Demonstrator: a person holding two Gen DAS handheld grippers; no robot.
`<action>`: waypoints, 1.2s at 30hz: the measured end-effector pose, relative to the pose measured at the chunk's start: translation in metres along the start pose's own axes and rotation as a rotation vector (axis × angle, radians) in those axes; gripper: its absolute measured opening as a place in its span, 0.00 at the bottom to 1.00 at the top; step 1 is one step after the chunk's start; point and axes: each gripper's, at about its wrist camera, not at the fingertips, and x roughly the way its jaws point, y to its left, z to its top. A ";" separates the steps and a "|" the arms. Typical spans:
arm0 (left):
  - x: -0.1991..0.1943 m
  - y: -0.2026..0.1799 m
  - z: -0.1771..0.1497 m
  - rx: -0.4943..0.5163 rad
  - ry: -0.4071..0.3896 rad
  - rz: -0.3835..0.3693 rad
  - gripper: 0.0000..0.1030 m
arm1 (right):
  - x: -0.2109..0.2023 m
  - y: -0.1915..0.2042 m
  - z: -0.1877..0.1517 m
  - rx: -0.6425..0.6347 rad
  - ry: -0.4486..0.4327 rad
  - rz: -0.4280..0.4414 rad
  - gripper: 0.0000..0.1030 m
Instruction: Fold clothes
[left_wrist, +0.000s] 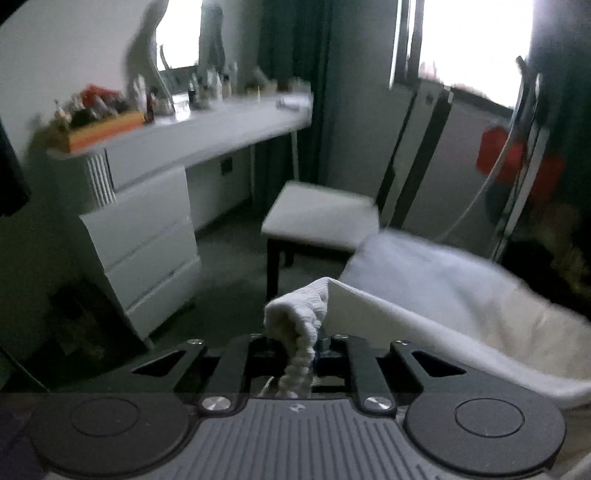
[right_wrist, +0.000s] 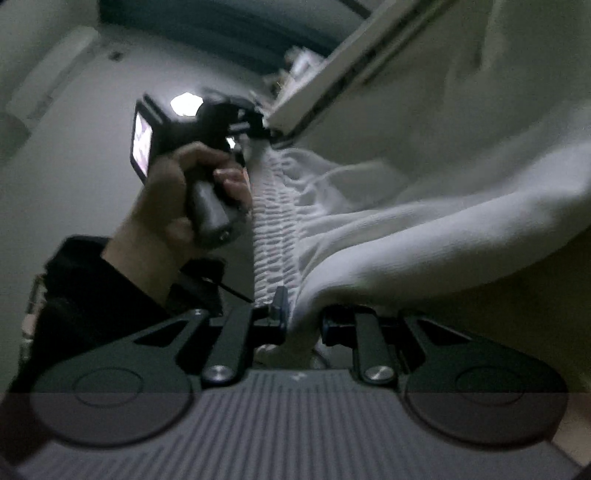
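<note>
A white garment (left_wrist: 461, 295) with a ribbed elastic waistband (left_wrist: 295, 314) hangs in the air between both grippers. My left gripper (left_wrist: 295, 341) is shut on one end of the waistband, and the cloth trails off to the right. In the right wrist view my right gripper (right_wrist: 303, 321) is shut on the other end of the waistband (right_wrist: 277, 229), which runs taut up to the left gripper (right_wrist: 255, 136), held by a hand (right_wrist: 173, 199) in a dark sleeve. The garment's body (right_wrist: 424, 206) sags to the right.
A white drawer unit (left_wrist: 147, 240) under a long white desk (left_wrist: 229, 129) cluttered with small items stands at left. A white-topped stool (left_wrist: 321, 214) sits ahead on the dark floor. A bright window (left_wrist: 472, 37) and a red object (left_wrist: 517, 158) are at right.
</note>
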 end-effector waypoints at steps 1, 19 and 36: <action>0.011 0.001 -0.004 0.007 0.018 -0.002 0.16 | 0.007 -0.006 0.002 0.006 0.024 -0.011 0.19; -0.091 -0.032 -0.074 0.057 -0.104 -0.093 0.78 | -0.132 0.055 0.013 -0.387 -0.050 -0.265 0.82; -0.305 -0.177 -0.235 0.372 -0.261 -0.494 0.81 | -0.373 0.051 -0.011 -0.657 -0.654 -0.701 0.82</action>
